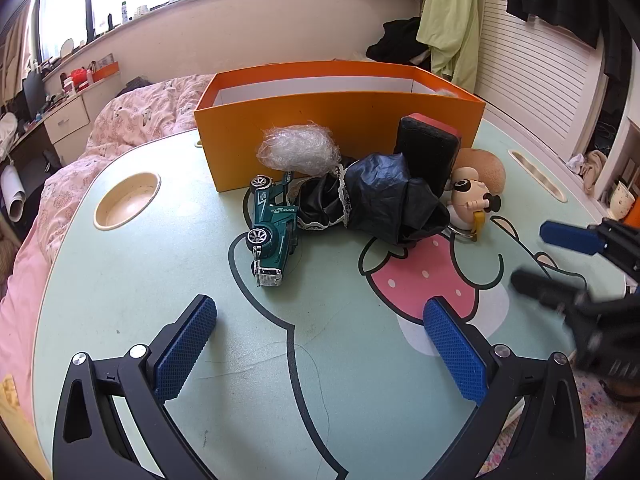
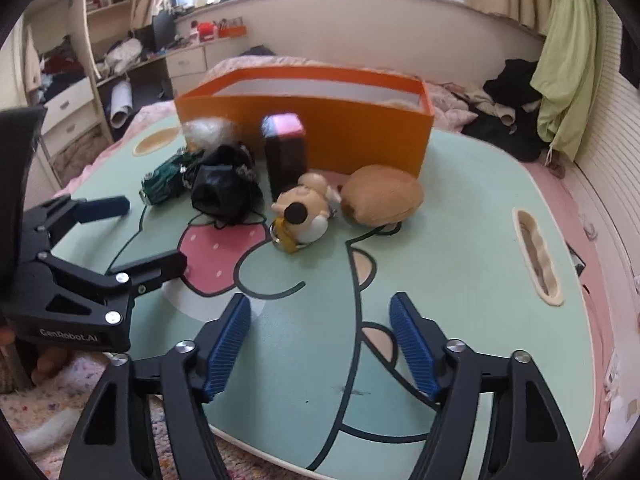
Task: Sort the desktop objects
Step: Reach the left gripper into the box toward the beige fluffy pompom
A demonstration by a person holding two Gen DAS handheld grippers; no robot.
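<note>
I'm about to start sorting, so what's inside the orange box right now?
Only the white inner walls of the orange box show, plus a wisp of something pale at its far right corner. Its near wall hides the floor, so the contents cannot be told.

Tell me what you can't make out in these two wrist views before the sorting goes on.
- Inside of the orange box: its front wall hides the floor in both views.
- Black case: motion blur in the right wrist view smears its top.
- Toy car: far end hidden behind the black bag.
- Right gripper: blurred, cut by the left wrist view's edge.
</note>
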